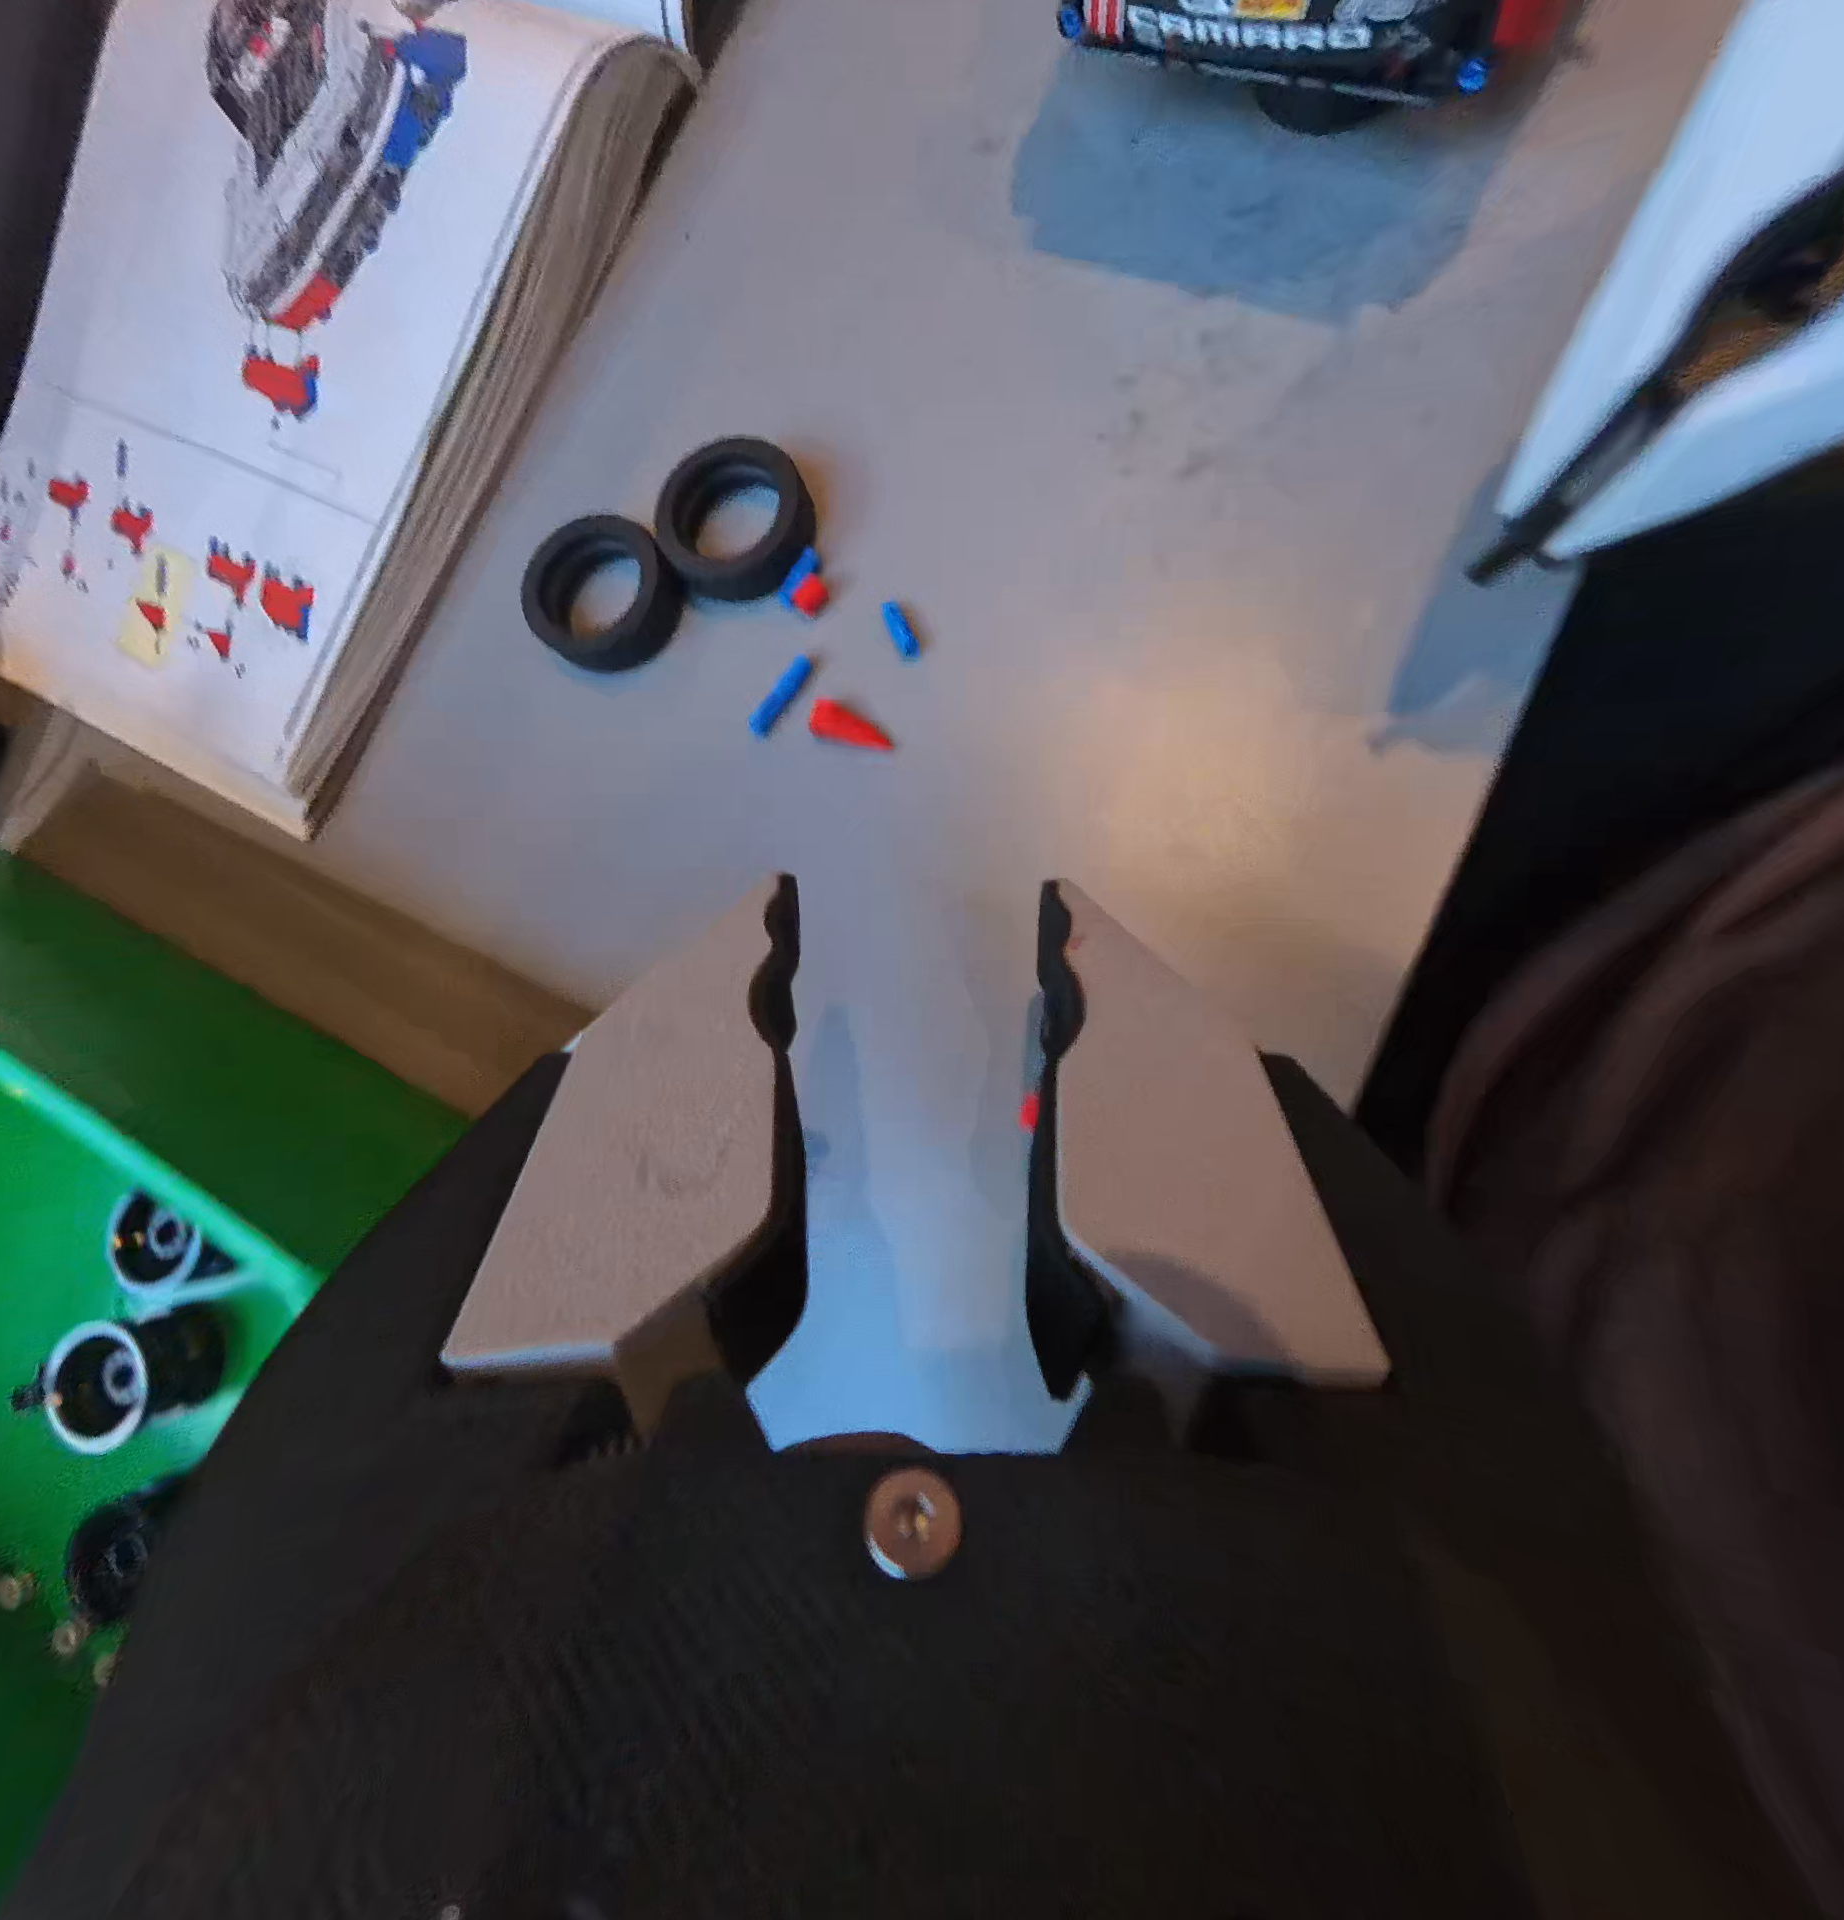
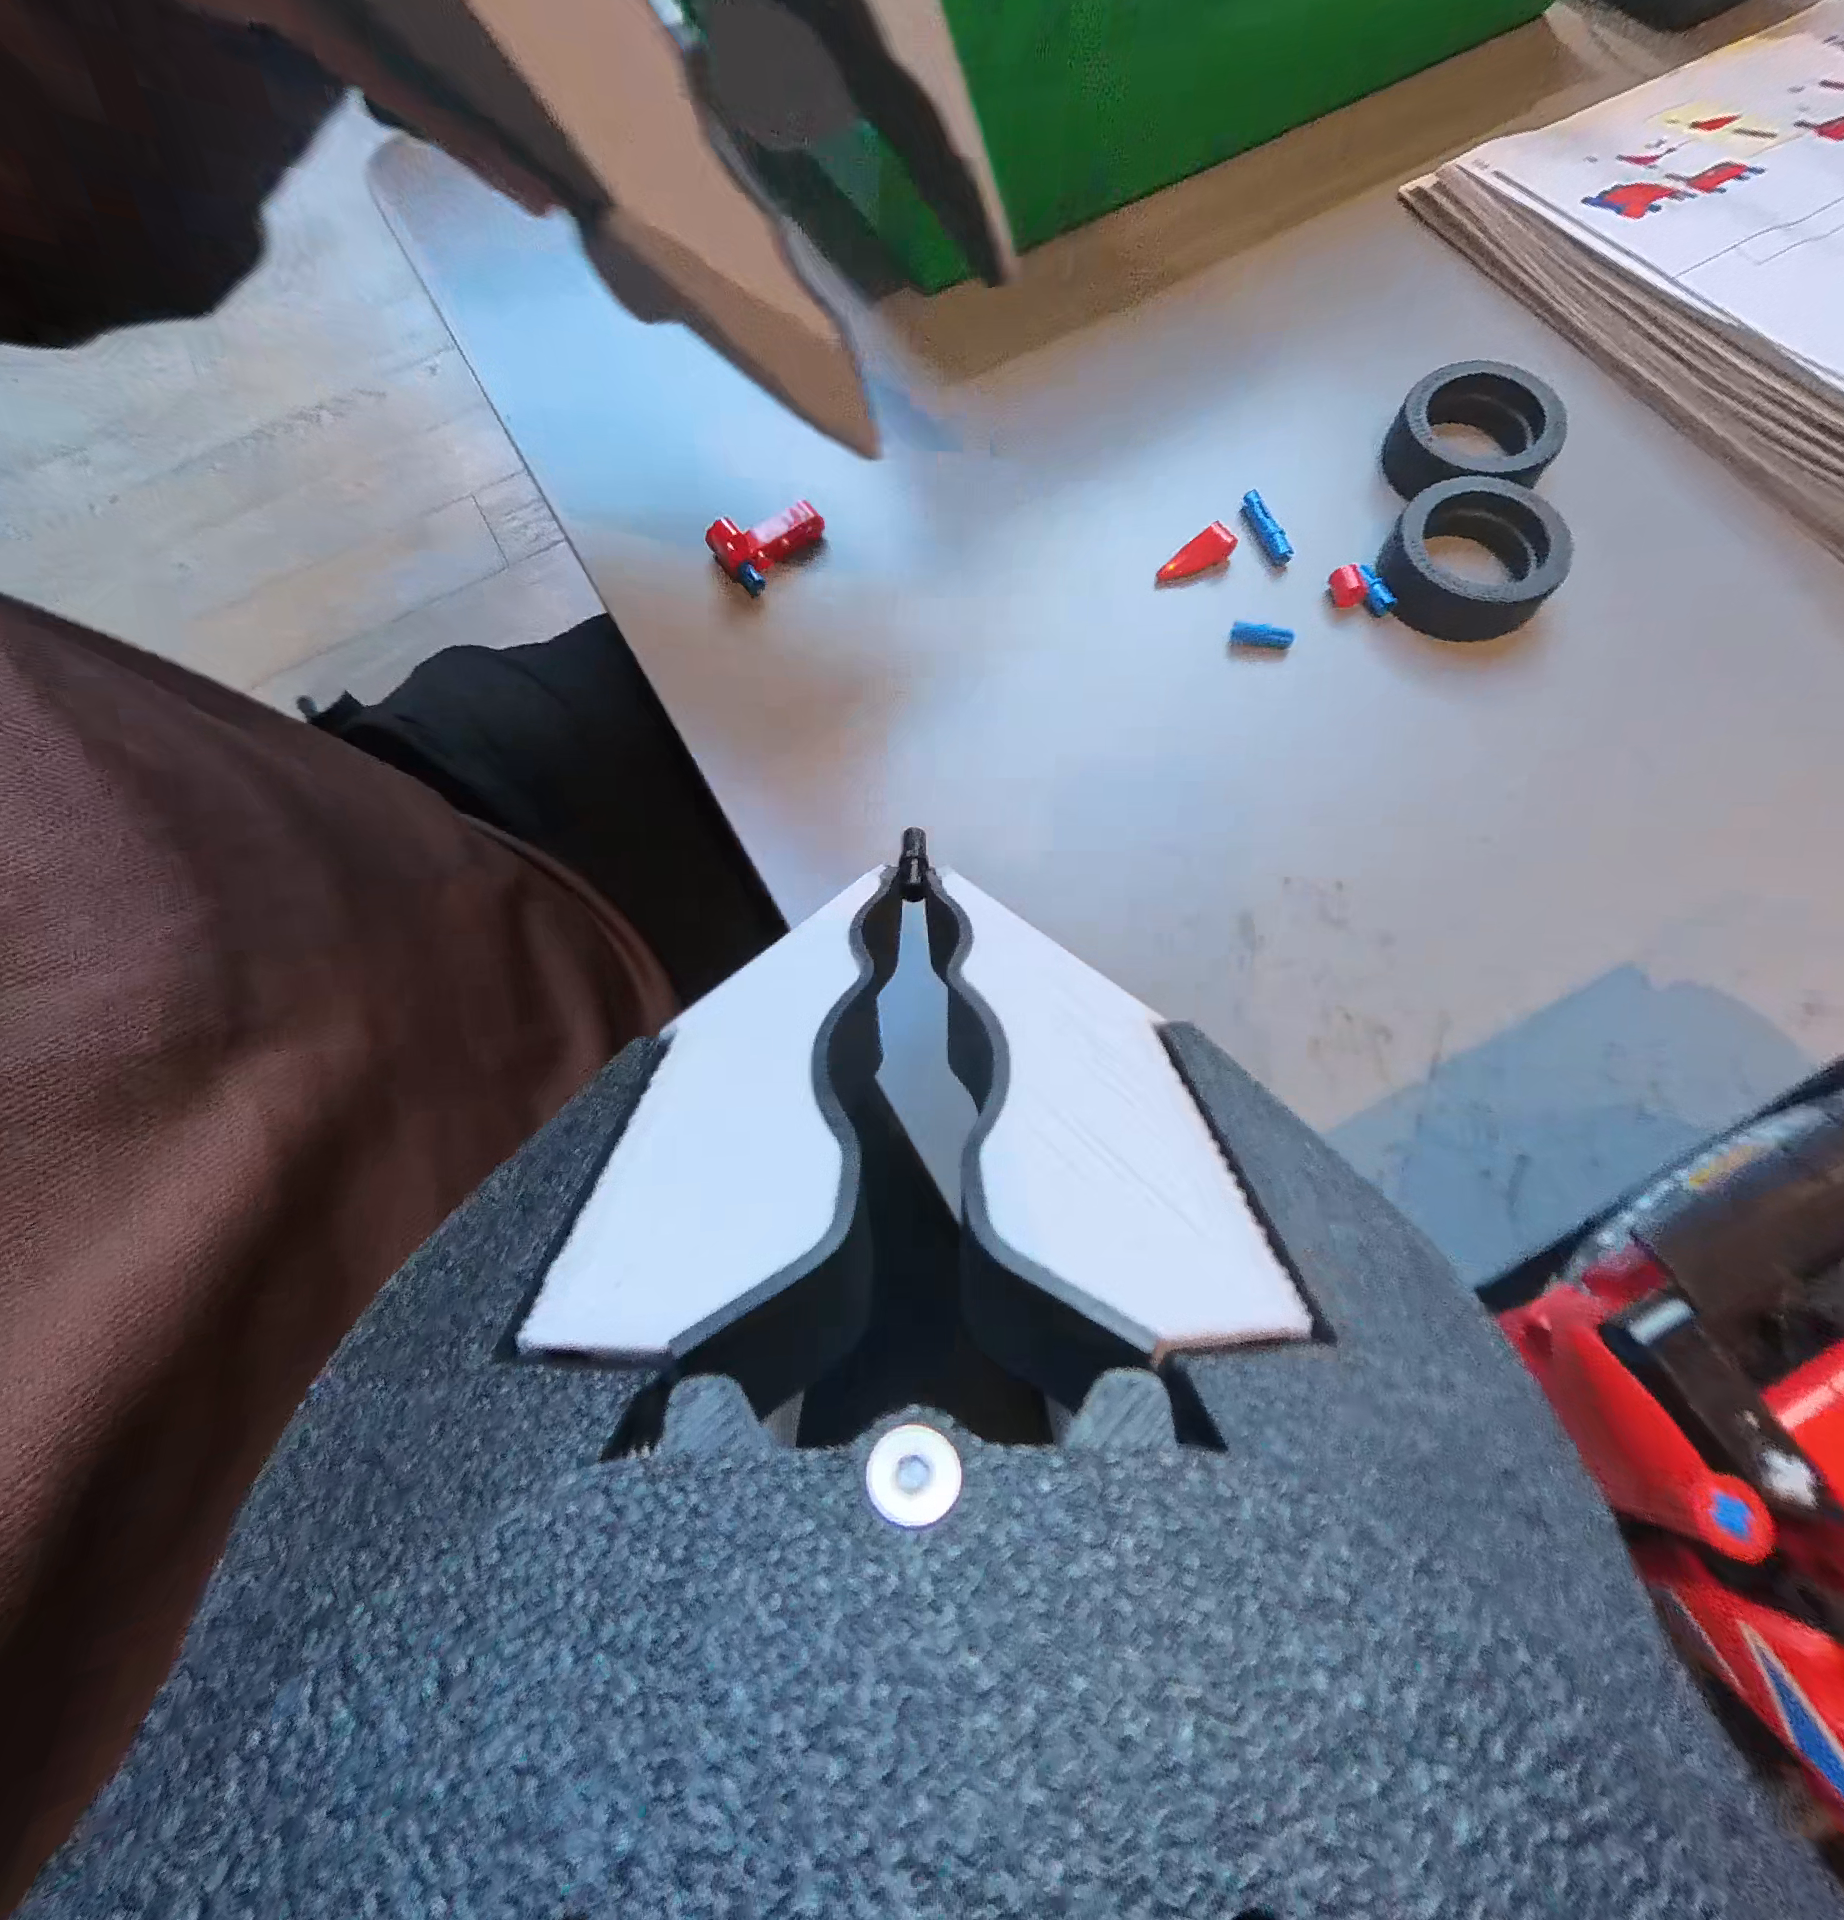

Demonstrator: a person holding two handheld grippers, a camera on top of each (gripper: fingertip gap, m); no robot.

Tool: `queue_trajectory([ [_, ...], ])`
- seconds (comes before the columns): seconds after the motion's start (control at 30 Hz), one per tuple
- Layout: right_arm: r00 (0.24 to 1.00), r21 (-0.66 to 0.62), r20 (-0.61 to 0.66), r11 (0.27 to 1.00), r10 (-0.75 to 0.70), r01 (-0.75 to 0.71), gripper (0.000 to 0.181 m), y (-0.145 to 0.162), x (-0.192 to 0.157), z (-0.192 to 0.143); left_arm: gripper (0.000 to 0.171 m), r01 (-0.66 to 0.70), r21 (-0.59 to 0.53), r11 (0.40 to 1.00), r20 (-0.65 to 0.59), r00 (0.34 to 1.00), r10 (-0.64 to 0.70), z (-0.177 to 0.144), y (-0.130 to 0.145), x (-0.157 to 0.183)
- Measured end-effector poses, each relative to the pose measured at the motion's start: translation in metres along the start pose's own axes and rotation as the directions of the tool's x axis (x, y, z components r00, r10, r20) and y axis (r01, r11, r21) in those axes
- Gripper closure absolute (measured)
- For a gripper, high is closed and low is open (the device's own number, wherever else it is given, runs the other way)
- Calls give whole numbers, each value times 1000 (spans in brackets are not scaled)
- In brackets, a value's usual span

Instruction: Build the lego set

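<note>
Grey table (image 2: 1053, 790), pale plank floor (image 2: 222, 468)

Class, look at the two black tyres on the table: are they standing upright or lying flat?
Lying flat. In the right wrist view both black tyres rest on their sidewalls, hollow centres facing up.

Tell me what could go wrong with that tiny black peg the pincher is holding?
The right gripper pinches the black peg only at its very fingertips, so it could pop out and fall off the table edge close by. The left gripper is open and empty, so nothing backs up that grip. The loose blue pins near the tires could also roll if bumped.
</note>
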State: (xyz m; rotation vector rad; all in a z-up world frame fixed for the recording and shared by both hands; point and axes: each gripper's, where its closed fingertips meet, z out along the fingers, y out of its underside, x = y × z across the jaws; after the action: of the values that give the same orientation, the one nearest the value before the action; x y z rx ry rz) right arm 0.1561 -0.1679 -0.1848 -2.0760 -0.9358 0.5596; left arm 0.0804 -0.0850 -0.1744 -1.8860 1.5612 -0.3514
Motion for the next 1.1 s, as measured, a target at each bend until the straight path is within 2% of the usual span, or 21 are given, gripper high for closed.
queue_trajectory([
  [0.13, 1000, -41, -14, 999, -10, 9, 178, -1, 7, 21, 126, 17, -1, 1000, -107, 994, -17, -19, 25, 21],
  [0.2, 997, -79, -72, 997, 11, -16, 178, 1, 21, 28, 126, 9, 4, 1000, -142, 990, -8, -18, 37, 28],
  [0.27, 992, -91, -118, 995, 36, -47, 178, 0, 31, 32, 117, 10, -35, 999, -169, 986, -16, -13, 51, 33],
  [0.4, 995, -77, -95, 996, 43, -50, 178, -7, 27, 40, 117, 19, -19, 1000, -197, 980, -22, -7, 62, 37],
  [0.73, 991, -85, -123, 994, 54, -65, 178, -1, 35, 46, 129, 32, 32, 999, -243, 970, -24, 0, 65, 39],
  [0.9, 990, -74, -100, 992, 96, -103, 178, 6, 35, 54, 146, 50, 87, 995, -246, 969, -28, 0, 64, 36],
  [1.1, 989, -53, -79, 990, 123, -128, 178, 5, 36, 55, 145, 56, 105, 993, -272, 962, -26, -1, 65, 36],
])
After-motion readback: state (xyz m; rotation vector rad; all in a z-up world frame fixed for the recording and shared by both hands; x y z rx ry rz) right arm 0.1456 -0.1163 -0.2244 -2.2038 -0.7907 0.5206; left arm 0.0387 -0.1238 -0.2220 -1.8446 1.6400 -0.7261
